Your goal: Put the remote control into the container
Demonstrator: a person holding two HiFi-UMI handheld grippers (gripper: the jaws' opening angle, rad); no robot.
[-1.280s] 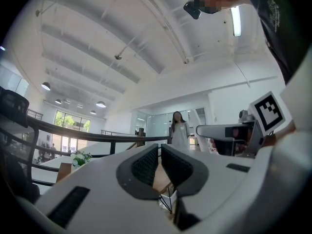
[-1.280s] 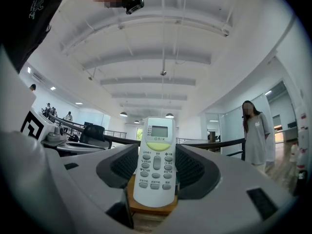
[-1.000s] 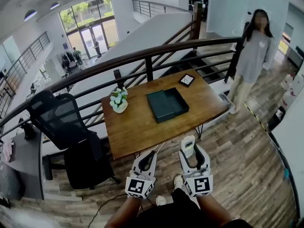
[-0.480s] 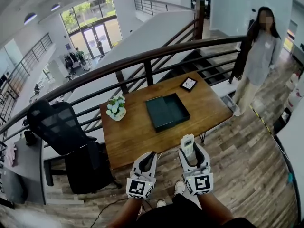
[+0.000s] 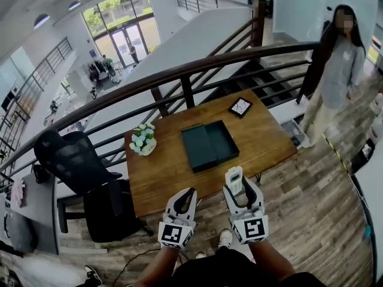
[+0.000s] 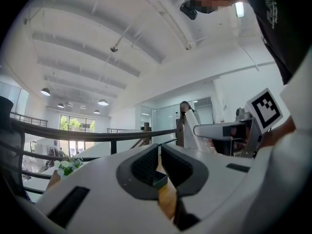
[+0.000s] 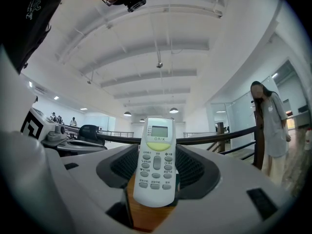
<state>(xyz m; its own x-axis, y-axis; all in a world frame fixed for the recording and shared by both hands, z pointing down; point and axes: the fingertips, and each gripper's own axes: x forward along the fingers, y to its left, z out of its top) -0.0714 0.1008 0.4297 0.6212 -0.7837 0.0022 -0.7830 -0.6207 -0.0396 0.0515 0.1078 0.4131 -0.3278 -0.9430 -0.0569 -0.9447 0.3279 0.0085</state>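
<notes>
White remote control (image 7: 155, 161) stands clamped in the right gripper (image 5: 239, 188). On the left gripper (image 5: 185, 198) the jaws nearly meet, with nothing between them. The container (image 5: 210, 144) lies at 12 o'clock.

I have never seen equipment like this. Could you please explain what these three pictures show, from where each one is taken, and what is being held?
There is no robot here: a person holds one grasping tool in each hand. The head view comes from a camera on the person's head, looking down at the left tool and the right tool. The other two pictures come from cameras riding on each tool, looking along its jaws. On the wooden table are a dark green container, a small pot of flowers and a small dark framed object. The right tool grips a white remote control. The left tool's jaws are nearly together and hold nothing. Another person stands nearby.
</notes>
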